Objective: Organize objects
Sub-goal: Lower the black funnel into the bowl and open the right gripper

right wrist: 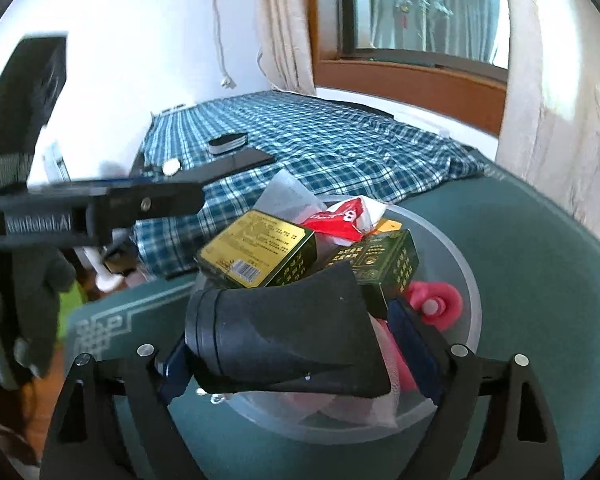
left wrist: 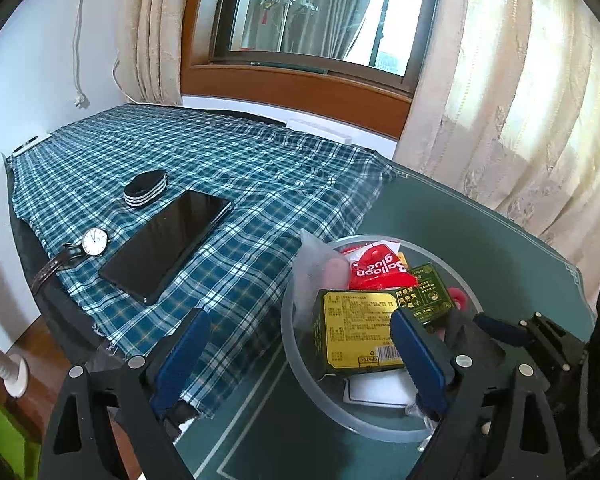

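A translucent plastic bowl (left wrist: 290, 344) (right wrist: 471, 280) stands on the green mat. It holds two green boxes, one with a yellow label (left wrist: 360, 332) (right wrist: 256, 252), a red "Balloon glue" packet (left wrist: 376, 270) (right wrist: 340, 220), a plastic bag and a pink item (right wrist: 436, 304). My right gripper (right wrist: 296, 356) is shut on a black flared object (right wrist: 288, 340), held just above the bowl's near side. My left gripper (left wrist: 300, 356) is open at the bowl's left rim, its right finger (left wrist: 420, 356) in front of the yellow-label box. It appears blurred (right wrist: 100, 208) at the left of the right wrist view.
A blue plaid cloth (left wrist: 228, 184) covers the table's left and far part. On it lie a black phone (left wrist: 168, 244), a wristwatch (left wrist: 94, 242) and a striped black-and-white band (left wrist: 146, 188). Curtains hang right and behind; a white wall stands left. The table edge drops off at the left.
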A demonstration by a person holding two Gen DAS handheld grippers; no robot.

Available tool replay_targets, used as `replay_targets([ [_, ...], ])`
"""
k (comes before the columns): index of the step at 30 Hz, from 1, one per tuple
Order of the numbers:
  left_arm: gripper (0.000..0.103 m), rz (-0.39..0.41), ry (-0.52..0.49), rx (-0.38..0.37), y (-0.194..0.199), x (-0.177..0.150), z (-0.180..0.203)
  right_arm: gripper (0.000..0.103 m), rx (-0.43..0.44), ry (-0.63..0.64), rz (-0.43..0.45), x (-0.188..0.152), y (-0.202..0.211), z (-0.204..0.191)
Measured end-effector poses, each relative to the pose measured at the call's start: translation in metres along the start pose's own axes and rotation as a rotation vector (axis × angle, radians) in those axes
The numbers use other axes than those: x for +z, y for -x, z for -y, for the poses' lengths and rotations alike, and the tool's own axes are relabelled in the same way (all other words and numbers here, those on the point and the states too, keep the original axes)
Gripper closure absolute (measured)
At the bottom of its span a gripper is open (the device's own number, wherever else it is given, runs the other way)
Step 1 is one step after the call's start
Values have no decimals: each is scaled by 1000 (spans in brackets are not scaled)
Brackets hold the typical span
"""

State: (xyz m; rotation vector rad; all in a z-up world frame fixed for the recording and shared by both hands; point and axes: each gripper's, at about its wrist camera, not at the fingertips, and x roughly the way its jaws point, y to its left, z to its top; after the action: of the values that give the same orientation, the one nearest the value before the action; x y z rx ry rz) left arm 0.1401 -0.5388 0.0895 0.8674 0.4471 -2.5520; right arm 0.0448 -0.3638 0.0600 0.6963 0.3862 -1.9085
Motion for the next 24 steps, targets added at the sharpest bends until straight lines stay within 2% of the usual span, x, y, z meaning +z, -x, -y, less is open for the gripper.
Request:
replay_targets([
  [3, 8, 8, 1, 11, 3, -1, -1, 14, 4, -37, 8, -1, 5, 4],
  [7, 8, 9, 5, 15, 6, -4, -1, 15, -41, 0, 8, 0, 1, -1],
  [10, 8, 9, 8, 15, 8, -6, -1, 24, -67, 34, 26, 8, -4, -6],
  [12, 7, 9, 8, 16, 9, -7, -1, 27, -89, 90, 21, 13, -12, -10],
  [17, 7, 6, 10, 19, 9, -7, -2, 27, -190, 253, 10, 8, -33, -22],
  [21, 7, -3, 17, 23, 6, -9, -5, 27, -217, 317, 14, 3, -35, -31],
  [24, 7, -8, 19, 18, 5, -9, -5, 21, -208, 345, -7, -1, -37, -34],
])
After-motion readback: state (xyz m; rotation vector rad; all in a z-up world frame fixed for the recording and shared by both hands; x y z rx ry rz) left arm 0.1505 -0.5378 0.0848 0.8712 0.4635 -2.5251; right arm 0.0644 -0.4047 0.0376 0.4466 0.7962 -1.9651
